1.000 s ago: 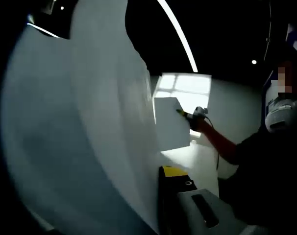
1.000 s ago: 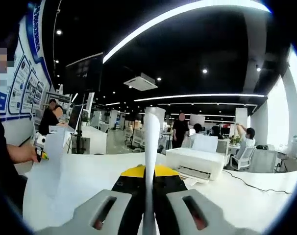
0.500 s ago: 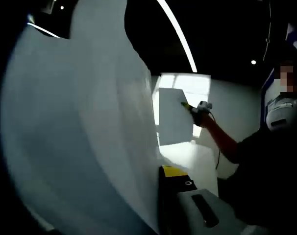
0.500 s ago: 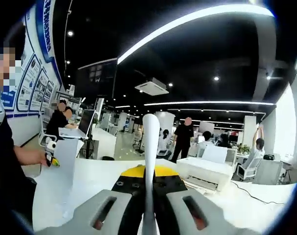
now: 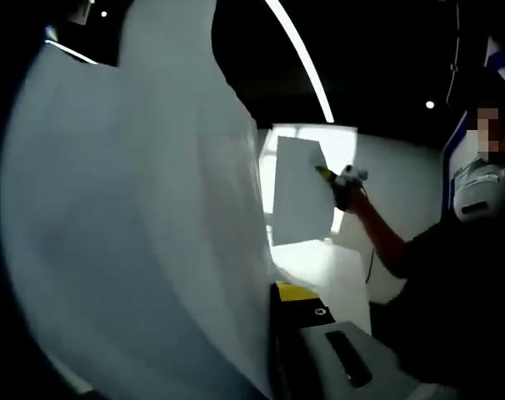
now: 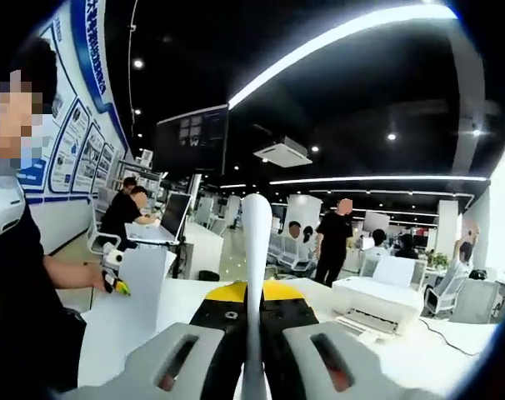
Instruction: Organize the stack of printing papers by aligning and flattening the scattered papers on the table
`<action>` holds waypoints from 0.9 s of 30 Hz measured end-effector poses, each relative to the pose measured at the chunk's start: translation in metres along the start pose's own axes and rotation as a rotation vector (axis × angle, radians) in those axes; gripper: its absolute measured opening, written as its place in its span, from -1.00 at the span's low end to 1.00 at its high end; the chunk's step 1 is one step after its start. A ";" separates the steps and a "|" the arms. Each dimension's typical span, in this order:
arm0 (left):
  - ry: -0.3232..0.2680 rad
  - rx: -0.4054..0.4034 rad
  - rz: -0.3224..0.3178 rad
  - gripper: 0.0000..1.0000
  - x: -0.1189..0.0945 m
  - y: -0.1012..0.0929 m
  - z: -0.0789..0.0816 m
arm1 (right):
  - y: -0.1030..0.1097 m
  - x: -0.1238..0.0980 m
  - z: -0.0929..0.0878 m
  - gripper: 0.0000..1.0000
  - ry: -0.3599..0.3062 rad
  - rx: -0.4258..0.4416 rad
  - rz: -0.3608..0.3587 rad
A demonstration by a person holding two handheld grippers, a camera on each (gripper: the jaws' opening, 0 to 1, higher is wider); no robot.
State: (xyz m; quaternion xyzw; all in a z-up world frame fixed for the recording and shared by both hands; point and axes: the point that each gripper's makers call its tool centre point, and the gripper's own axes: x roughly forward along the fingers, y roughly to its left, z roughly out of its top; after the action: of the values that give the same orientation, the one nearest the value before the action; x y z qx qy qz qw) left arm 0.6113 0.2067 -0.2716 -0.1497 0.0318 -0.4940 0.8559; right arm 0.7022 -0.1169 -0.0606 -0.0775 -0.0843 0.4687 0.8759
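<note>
Two grippers each have paper clamped and raised off the white table (image 6: 452, 350). Largest in sight, a big curving sheet (image 5: 152, 233) rises past your left gripper (image 5: 273, 350), pinched between its jaws near the lower edge. Your right gripper (image 6: 254, 350) is closed on a thin sheet seen edge-on (image 6: 256, 250). Paper this light is floppy and slippery, and it creases easily, so take hold near an edge with a gentle pinch. Smallest, a printer (image 6: 386, 302) sits on the table beyond.
</note>
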 end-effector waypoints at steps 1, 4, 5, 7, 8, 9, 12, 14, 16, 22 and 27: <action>0.000 0.001 0.000 -0.88 0.000 0.000 0.000 | 0.004 0.002 0.000 -1.00 0.001 0.001 0.011; 0.000 0.003 0.000 -0.88 0.000 0.000 0.000 | 0.017 0.007 0.004 -1.00 -0.006 0.002 0.047; 0.000 0.004 0.000 -0.88 0.000 -0.001 0.000 | 0.020 0.008 0.005 -1.00 -0.008 0.001 0.056; 0.000 0.006 0.001 -0.88 0.000 0.000 0.000 | 0.026 0.011 0.007 -1.00 -0.011 -0.001 0.073; 0.000 0.006 0.001 -0.88 0.000 -0.001 0.000 | 0.028 0.011 0.007 -1.00 -0.014 0.002 0.079; 0.001 0.006 0.000 -0.88 0.000 -0.001 0.000 | 0.030 0.012 0.008 -1.00 -0.019 0.008 0.091; 0.001 0.006 0.001 -0.88 0.000 0.000 0.000 | 0.041 0.016 0.009 -1.00 -0.023 0.025 0.123; 0.001 0.006 0.001 -0.88 0.000 0.000 0.000 | 0.047 0.020 0.008 -1.00 -0.015 0.017 0.134; 0.002 0.006 0.000 -0.88 0.000 0.000 0.000 | 0.055 0.022 0.010 -1.00 -0.022 0.034 0.163; 0.002 0.008 0.001 -0.88 0.000 -0.001 -0.001 | 0.080 0.032 0.016 -1.00 -0.044 0.066 0.249; 0.002 0.009 0.001 -0.88 0.000 -0.001 -0.001 | 0.101 0.042 0.016 -1.00 -0.046 0.105 0.331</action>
State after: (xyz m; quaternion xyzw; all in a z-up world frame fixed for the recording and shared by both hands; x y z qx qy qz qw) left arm 0.6104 0.2060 -0.2723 -0.1454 0.0306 -0.4940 0.8567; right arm 0.6396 -0.0256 -0.0640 -0.0335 -0.0657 0.6118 0.7875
